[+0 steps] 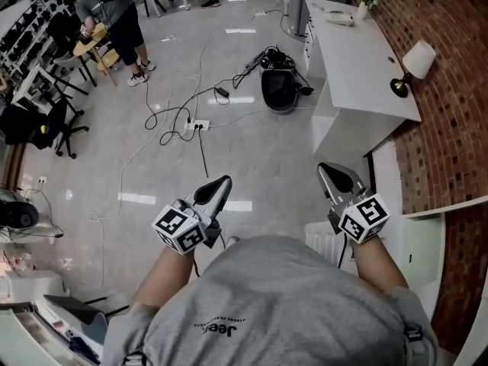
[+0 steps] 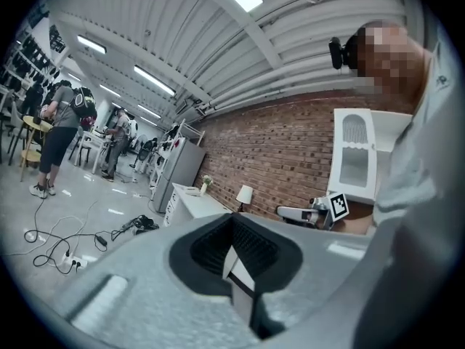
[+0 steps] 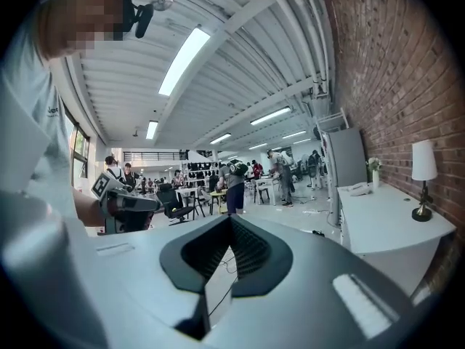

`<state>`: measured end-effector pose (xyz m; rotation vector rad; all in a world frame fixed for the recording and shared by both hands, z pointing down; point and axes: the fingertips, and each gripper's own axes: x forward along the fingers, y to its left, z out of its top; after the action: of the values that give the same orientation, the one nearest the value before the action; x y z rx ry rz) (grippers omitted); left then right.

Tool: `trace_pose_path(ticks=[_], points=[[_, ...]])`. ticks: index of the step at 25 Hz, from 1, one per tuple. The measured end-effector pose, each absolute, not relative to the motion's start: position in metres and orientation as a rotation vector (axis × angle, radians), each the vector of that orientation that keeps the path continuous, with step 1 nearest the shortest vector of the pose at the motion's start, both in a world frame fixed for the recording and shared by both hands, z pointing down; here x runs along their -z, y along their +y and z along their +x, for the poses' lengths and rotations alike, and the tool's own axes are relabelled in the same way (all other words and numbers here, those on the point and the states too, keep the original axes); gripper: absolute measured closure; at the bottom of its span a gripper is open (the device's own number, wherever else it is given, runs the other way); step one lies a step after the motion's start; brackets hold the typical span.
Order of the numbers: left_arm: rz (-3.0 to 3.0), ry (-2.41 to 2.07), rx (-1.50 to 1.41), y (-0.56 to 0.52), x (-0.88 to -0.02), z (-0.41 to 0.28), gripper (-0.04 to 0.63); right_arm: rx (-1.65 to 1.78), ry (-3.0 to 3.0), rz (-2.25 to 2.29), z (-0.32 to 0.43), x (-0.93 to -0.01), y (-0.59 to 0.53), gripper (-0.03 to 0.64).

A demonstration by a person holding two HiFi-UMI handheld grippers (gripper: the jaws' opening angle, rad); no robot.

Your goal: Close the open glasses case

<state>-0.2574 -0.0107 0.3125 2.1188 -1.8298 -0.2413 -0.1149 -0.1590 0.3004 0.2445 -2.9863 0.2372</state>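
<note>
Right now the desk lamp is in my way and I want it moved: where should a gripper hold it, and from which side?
Probably the thin stem of the lamp, between shade and base: the shade is wide and flared, the stem slim and upright. Come level from the open side of the desk, since the brick wall stands close behind it.

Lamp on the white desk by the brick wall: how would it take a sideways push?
The lamp probably tips easily: a broad shade sits over a small dark base. The shade looks like cloth or paper, so it is likely light and easily dented.
</note>
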Motion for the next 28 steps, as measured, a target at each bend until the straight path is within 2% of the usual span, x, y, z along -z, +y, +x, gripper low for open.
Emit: trace_pose_path(ticks=[10,25,26,27,28], points=[[2.157,-1.812,0.248,-0.009,-0.304,-0.279,0.597,-0.216,-2.985,0.247,-0.138,-0.295,-0.145,0.611],[2.161,-1.804,0.264,-0.008,-0.304,-0.273,0.597,-0.219,-2.975,0.211,-0.138,-0.297,-0.139,0.611],[2.165,-1.802,0.26,-0.008,-0.304,-0.273,0.597,-0.22,-2.974,0.185,-0.139,-0.296,-0.136,0.559],[2.169,-1.799,0.257,-0.008,-0.305,-0.272,0.597,-0.217,-2.972,0.154,-0.14,-0.297,-0.132,0.466],[2.172,-1.797,0.256,-0.008,-0.305,-0.272,0.597,-0.209,-2.969,0.127,-0.141,-0.297,-0.129,0.422]])
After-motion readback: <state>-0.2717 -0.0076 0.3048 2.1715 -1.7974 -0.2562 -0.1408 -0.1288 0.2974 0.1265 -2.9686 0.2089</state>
